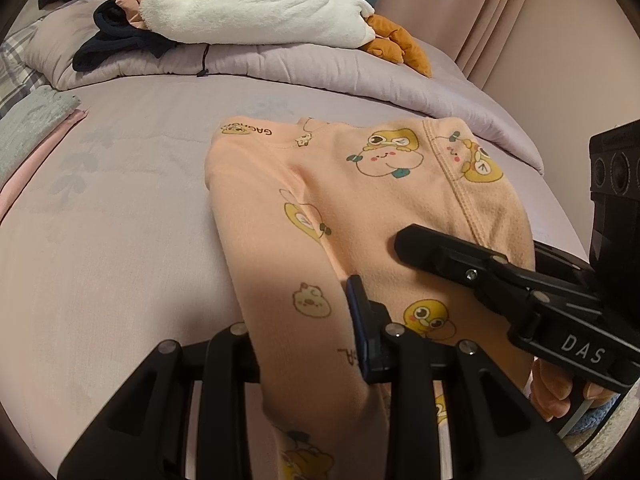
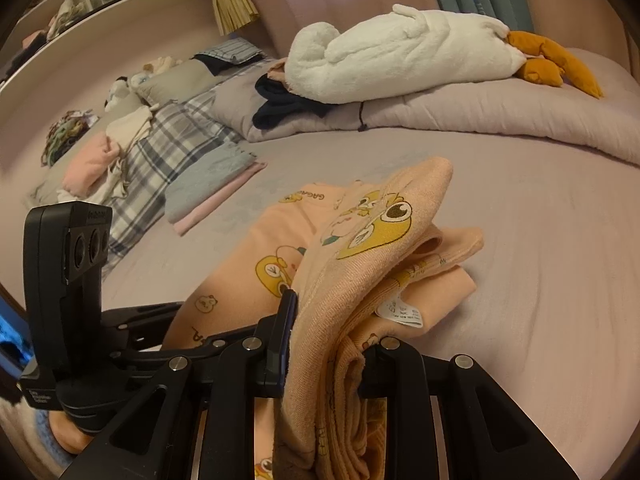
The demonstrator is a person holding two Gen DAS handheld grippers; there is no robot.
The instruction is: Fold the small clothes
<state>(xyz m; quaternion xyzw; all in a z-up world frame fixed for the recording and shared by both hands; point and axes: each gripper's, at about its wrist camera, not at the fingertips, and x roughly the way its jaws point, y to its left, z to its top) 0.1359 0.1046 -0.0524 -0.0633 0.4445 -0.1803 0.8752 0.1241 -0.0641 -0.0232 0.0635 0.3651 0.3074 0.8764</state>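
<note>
A peach garment (image 1: 360, 200) printed with yellow cartoon figures lies partly folded on the lilac bed sheet (image 1: 120, 220). My left gripper (image 1: 304, 320) is shut on its near edge; cloth runs between the fingers and hides the left one. My right gripper (image 1: 436, 252) reaches in from the right, low over the garment. In the right wrist view the right gripper (image 2: 332, 320) is shut on a bunched, lifted fold of the garment (image 2: 360, 240), with a white care label (image 2: 402, 310) hanging out. The left gripper's camera housing (image 2: 68, 264) stands at the left.
A rolled lilac quilt (image 1: 320, 64) crosses the back of the bed, with a white plush toy (image 1: 248, 8) and a dark garment (image 1: 116, 40) on it. Folded teal and pink cloths (image 2: 208, 196), a plaid pillow (image 2: 160, 152) and loose clothes lie at the left, near the headboard.
</note>
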